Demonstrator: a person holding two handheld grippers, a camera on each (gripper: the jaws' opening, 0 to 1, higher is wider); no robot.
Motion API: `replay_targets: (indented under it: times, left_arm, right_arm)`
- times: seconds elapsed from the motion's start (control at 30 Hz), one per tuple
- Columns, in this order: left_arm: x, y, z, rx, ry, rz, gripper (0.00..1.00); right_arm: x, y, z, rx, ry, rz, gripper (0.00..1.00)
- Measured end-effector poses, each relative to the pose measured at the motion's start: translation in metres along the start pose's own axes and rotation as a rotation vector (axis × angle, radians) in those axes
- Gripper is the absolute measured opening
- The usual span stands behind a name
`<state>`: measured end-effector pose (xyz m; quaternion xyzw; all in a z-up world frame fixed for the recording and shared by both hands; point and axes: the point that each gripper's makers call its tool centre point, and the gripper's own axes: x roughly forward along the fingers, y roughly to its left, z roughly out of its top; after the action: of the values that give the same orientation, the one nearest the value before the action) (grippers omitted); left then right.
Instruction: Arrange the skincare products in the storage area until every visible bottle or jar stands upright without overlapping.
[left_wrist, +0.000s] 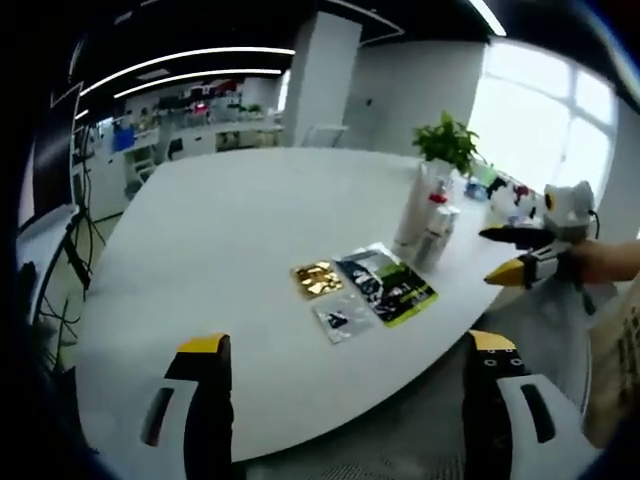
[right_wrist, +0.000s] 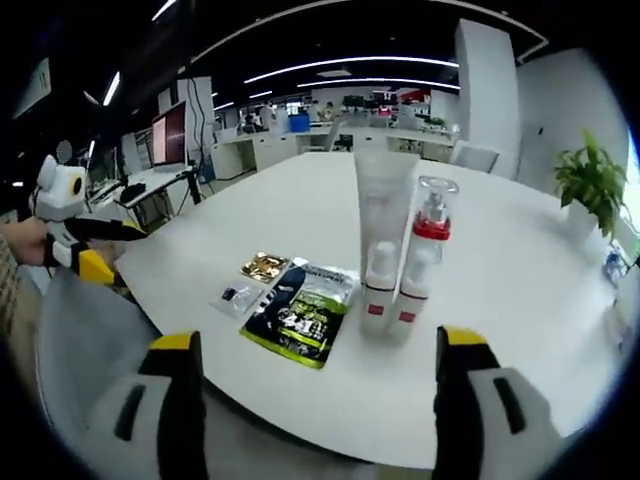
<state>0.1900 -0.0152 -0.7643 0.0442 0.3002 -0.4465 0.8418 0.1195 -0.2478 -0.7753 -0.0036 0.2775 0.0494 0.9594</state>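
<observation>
Bottles (right_wrist: 400, 285) upright on bench (right_wrist: 520, 300), touching; likely light, rigid, slippery. Grasp mid-body, below caps. Left hand-held gripper (left_wrist: 350, 355) released, empty. Right hand-held gripper (right_wrist: 315, 350) likewise.

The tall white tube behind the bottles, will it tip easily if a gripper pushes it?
Probably yes: the tall white tube stands upright, narrow for its height. Pushed near its top, it may topple onto the pump bottle close beside it. It probably dents when squeezed.
</observation>
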Motion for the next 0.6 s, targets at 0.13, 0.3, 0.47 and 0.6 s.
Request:
replay_targets:
  times: [0.13, 0.3, 0.47, 0.6]
  left_arm:
    - [-0.001, -0.002, -0.002, -0.004, 0.011, -0.03, 0.95]
    - [-0.002, -0.004, -0.001, 0.008, 0.004, -0.033, 0.96]
    - [-0.001, -0.007, -0.004, 0.032, 0.02, -0.04, 0.96]
    - [-0.001, -0.004, -0.005, 0.013, 0.024, -0.044, 0.94]
  right_arm:
    - [-0.001, -0.003, -0.001, 0.013, 0.004, -0.009, 0.97]
    - [-0.002, -0.009, -0.001, 0.042, -0.001, -0.02, 0.98]
    - [-0.002, -0.009, -0.003, 0.052, 0.013, -0.022, 1.0]
    - [-0.002, -0.013, -0.011, 0.052, 0.06, -0.044, 1.0]
